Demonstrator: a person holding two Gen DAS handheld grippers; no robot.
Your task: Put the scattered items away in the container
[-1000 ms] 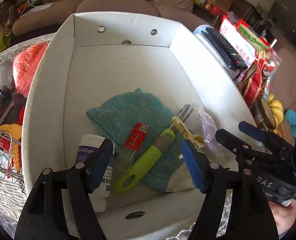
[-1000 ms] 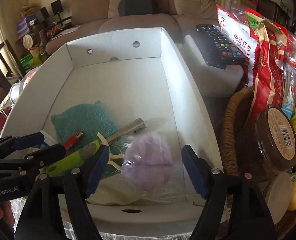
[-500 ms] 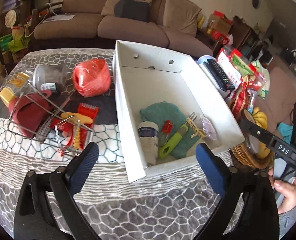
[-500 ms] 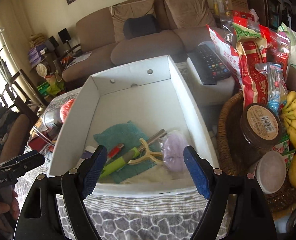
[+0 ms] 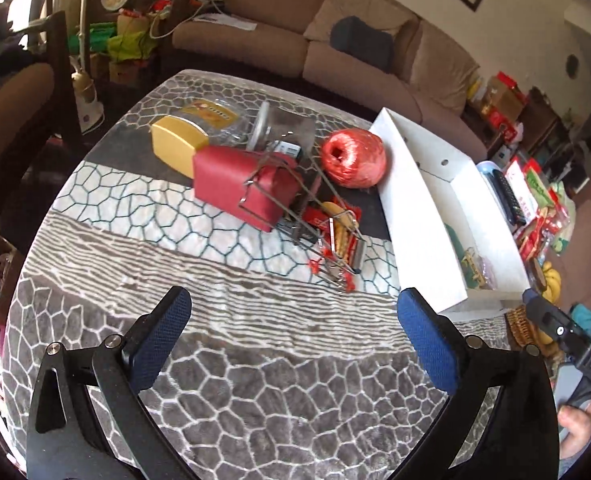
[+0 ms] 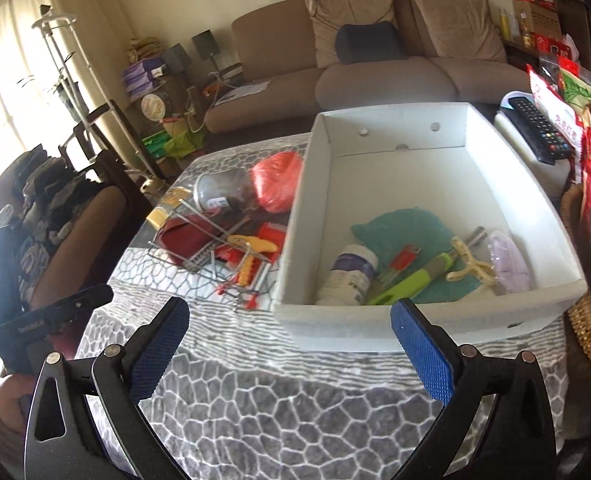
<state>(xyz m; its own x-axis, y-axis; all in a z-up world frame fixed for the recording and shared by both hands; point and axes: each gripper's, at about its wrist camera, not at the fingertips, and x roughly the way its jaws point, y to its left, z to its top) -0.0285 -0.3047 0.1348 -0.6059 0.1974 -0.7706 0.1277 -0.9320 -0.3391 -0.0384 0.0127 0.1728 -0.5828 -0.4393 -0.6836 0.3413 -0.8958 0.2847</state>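
Observation:
The white cardboard box [image 6: 535,216] stands on the table's right side and shows in the left wrist view [image 5: 411,216] too. In it lie a teal cloth [image 6: 403,228], a white bottle [image 6: 347,272], a red lighter [image 6: 401,260], a green-handled tool [image 6: 411,282], a cream slingshot [image 6: 469,268] and a bagged purple puff [image 6: 509,264]. My left gripper [image 5: 293,346] is open and empty above the table, left of the box. My right gripper [image 6: 289,350] is open and empty in front of the box.
Left of the box lie a red twine ball [image 5: 353,158], a wire rack [image 5: 291,208] with a red pouch [image 5: 243,184], a gold box [image 5: 177,146], a glass jar [image 5: 283,130] and red clips [image 5: 331,272]. A remote [image 6: 537,130], snack bags and a wicker basket [image 6: 587,320] stand right.
Both grippers pulled back and up from the box, empty. The left one swung left toward the clutter; the right now sees the whole box and table.

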